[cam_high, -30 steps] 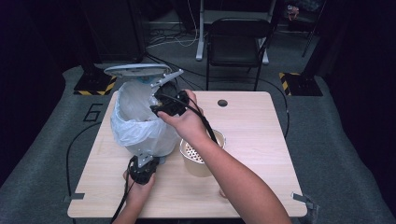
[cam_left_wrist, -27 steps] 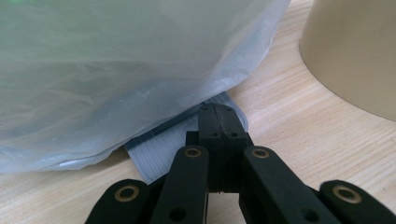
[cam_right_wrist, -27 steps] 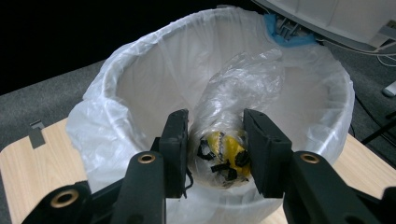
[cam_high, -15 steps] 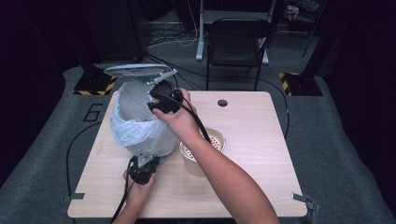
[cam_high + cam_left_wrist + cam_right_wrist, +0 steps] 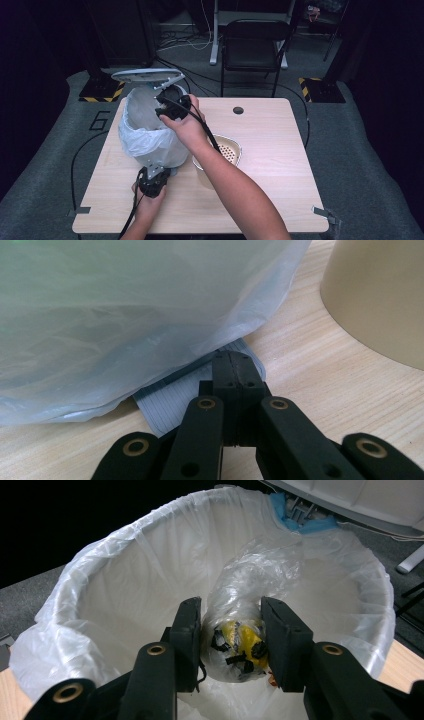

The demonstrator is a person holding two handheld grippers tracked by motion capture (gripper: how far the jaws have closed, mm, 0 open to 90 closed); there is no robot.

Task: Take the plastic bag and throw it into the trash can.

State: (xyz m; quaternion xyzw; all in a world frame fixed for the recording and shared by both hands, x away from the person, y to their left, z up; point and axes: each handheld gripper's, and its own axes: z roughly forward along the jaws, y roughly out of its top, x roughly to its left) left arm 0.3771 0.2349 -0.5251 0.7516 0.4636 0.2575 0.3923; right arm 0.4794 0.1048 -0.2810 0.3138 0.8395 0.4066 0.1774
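A bin lined with a white plastic liner [image 5: 142, 137] stands at the table's left, its grey lid [image 5: 145, 75] raised at the back. My right gripper [image 5: 168, 104] hangs over the bin mouth, shut on a small clear bag of yellow and black scraps [image 5: 239, 639]; the bag hangs inside the liner's rim [image 5: 95, 587]. My left gripper [image 5: 153, 173] lies low at the bin's front. Its jaws are shut together, and the left gripper's tips [image 5: 235, 361] rest on the ribbed grey pedal [image 5: 167, 402] under the liner [image 5: 125, 315].
A beige cup-like container [image 5: 218, 156] with a perforated insert stands right of the bin, under my right forearm; the beige container [image 5: 385, 295] is close to the left gripper. A round hole [image 5: 238, 110] marks the table's far side. A chair [image 5: 252, 47] stands behind the table.
My right hand has carried the bag a little to the left and down, further over the bin mouth. The left gripper has stayed on the pedal.
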